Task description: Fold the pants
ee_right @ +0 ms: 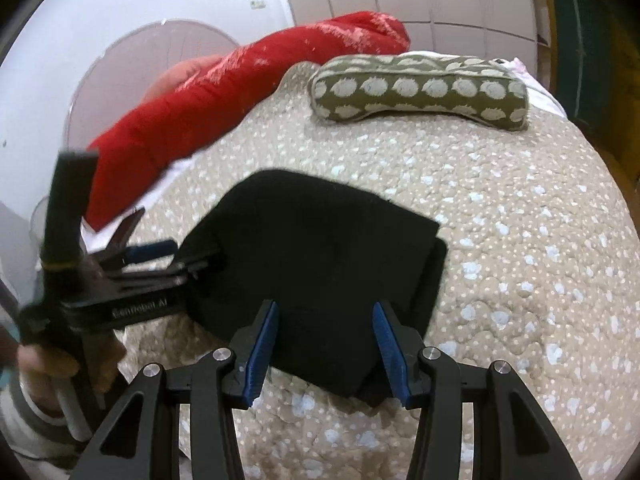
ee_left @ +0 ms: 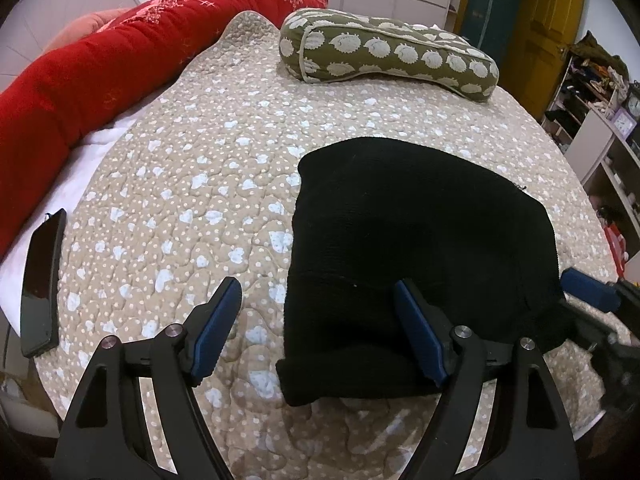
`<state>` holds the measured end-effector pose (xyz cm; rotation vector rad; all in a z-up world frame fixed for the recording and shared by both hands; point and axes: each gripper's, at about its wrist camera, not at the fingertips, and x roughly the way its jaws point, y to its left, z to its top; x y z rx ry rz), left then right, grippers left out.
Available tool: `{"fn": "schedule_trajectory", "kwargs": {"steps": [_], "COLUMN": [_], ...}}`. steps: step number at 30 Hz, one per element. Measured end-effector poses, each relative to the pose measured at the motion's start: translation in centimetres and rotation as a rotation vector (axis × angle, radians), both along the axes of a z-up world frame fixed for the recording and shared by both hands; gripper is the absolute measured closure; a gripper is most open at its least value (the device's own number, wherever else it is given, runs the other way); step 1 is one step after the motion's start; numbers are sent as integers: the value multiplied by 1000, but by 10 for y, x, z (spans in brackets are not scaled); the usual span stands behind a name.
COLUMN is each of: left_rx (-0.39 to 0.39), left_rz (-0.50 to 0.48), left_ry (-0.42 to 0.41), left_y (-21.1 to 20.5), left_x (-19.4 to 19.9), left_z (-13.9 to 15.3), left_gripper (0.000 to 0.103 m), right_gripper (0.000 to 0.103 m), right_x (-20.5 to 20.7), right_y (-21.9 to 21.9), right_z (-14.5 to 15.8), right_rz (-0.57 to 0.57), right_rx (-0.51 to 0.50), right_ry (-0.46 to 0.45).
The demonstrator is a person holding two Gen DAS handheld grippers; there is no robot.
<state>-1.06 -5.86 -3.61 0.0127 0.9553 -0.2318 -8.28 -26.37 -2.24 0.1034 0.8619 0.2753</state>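
The black pants (ee_left: pixel 420 240) lie folded into a thick, compact stack on the beige quilted bed (ee_left: pixel 180 200). They also show in the right wrist view (ee_right: pixel 320 256). My left gripper (ee_left: pixel 320 324) is open at the stack's near left corner, with one finger over the cloth and one over the quilt. My right gripper (ee_right: pixel 326 340) is open, with its fingers astride the stack's near edge and nothing clamped. The left gripper also shows in the right wrist view (ee_right: pixel 160 258) at the stack's left edge. The right gripper's blue fingertip (ee_left: pixel 588 288) shows at the stack's right edge.
A red quilted duvet (ee_left: pixel 100 64) lies along the bed's left side. An olive pillow (ee_left: pixel 388 54) with pale hedgehog print sits at the far end. A black phone (ee_left: pixel 42 284) lies at the left edge. Shelves (ee_left: pixel 600 120) stand to the right.
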Motion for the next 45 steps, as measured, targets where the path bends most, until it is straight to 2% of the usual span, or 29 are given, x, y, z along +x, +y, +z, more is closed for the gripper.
{"fn": "schedule_trajectory", "kwargs": {"steps": [7,10,12,15,19,27,32,34,45], "left_rx": [-20,-24,-30,-52,-145,-218,-207,-193,-219], "left_rz": [-1,-6,-13,-11,-13,-61,-67,-63,-66], "left_ry": [18,25,37,22,61,123,117,110,116], "left_y": [2,3,5,11,25,21,15,14,10], "left_x": [2,2,4,7,17,27,33,36,44], "left_z": [0,2,5,11,12,-2,-6,-8,-16], "left_gripper": [23,24,24,24,24,24,22,14,11], "right_gripper": [54,47,42,41,39,37,34,31,25], "right_x": [3,4,6,9,14,32,42,46,60], "right_y": [-16,-23,-25,-31,-39,-49,-53,-52,-42], "right_z": [2,-1,-3,-8,-16,-36,-45,-48,-54], "right_rz": [-78,-106,-116,-138,-158,-173,-156,-147,-143], "right_rx": [62,123,128,131,169,222,291,304,293], "right_ry": [-2,3,13,28,54,108,120,121,122]}}
